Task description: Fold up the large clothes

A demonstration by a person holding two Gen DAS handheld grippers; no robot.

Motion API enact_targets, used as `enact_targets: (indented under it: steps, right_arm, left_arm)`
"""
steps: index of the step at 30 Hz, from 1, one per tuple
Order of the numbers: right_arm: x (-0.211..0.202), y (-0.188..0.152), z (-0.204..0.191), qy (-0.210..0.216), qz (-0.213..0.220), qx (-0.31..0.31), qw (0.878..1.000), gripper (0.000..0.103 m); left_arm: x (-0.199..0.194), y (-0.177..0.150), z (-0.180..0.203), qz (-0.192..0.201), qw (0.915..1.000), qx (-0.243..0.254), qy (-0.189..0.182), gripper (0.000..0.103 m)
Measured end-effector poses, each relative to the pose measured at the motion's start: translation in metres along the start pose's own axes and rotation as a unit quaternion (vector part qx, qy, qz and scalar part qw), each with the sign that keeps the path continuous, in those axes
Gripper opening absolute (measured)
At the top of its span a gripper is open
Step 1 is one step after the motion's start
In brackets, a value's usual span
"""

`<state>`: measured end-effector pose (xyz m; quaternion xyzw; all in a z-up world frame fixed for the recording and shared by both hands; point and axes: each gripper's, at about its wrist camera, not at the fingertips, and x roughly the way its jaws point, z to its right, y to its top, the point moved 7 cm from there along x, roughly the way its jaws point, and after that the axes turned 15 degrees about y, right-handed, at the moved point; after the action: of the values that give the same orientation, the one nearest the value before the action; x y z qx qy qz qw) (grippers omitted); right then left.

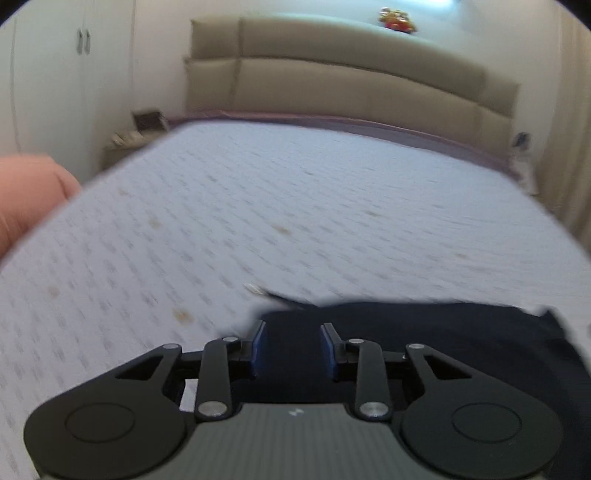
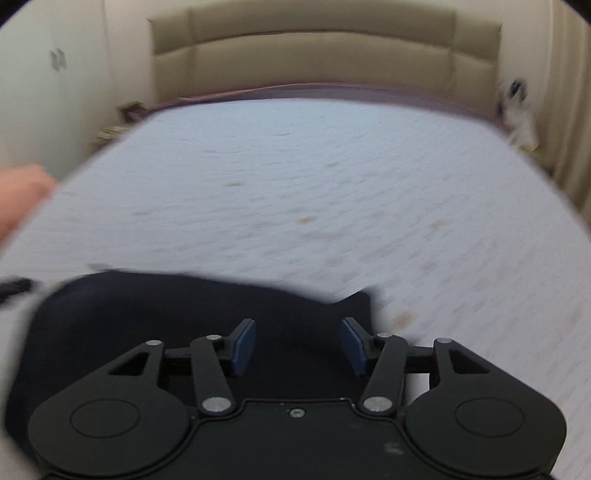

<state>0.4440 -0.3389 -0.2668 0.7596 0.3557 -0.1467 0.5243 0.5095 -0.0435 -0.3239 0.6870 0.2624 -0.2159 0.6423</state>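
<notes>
Grippers hang above a dark navy garment (image 1: 424,332) lying on the near part of a bed (image 1: 295,206), whose pale patterned sheet carries a few brownish spots. Seen from the left wrist, the left gripper (image 1: 294,347) has its blue-padded fingers (image 1: 259,345) parted with a moderate gap, nothing between them, and the dark cloth lies under and beyond the tips, stretching away to the gripper's right. A small white tag (image 1: 255,288) rests on the sheet just past the garment's far edge. Seen from the right wrist, the right gripper (image 2: 298,345) is spread wider, its pads (image 2: 244,345) likewise holding nothing, the garment (image 2: 184,306) spreading beneath it and off to its left, with one corner of the cloth ending just beyond the gripper's right finger. Whether either gripper touches the fabric cannot be told. Beyond the garment, at the far end of the bed, stands a beige padded headboard (image 1: 351,85), a red and yellow toy (image 1: 397,20) perched on its top. White wardrobe doors (image 1: 74,74) line the wall left of the headboard. Both views are blurred.
</notes>
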Motion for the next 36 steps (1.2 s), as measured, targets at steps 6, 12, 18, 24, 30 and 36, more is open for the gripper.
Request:
enact_targets:
  steps: [6,12,18,24,30,36]
  right_arm:
    - [0.044,-0.064,-0.052,0.015,-0.026,0.02,0.999,0.004]
    - [0.09,-0.099,-0.037,0.009,-0.058,0.042,0.997,0.0]
    - [0.068,-0.065,-0.057,0.006,-0.06,0.048,0.997,0.015]
    - [0.083,-0.072,-0.1,0.002,-0.067,-0.013,0.998,0.015]
    - [0.113,-0.094,-0.093,-0.007,-0.086,0.0,0.996,0.015]
    - [0.111,-0.1,-0.096,-0.022,-0.085,-0.03,0.996,0.015]
  left_arm:
    - [-0.021,-0.08,0.007,-0.086,0.9951,-0.035,-0.035,0.022]
    - [0.006,-0.126,-0.042,-0.18,0.9649,-0.171,-0.086,0.016]
    - [-0.037,-0.131,-0.084,-0.172,0.9665,-0.178,-0.068,0.035]
    - [-0.083,-0.161,-0.116,-0.186,0.9417,-0.272,-0.069,0.074]
    - [-0.073,-0.19,-0.111,-0.2,0.9331,-0.293,-0.062,0.075]
    - [-0.039,-0.176,-0.104,-0.152,0.9282,-0.33,-0.083,0.082]
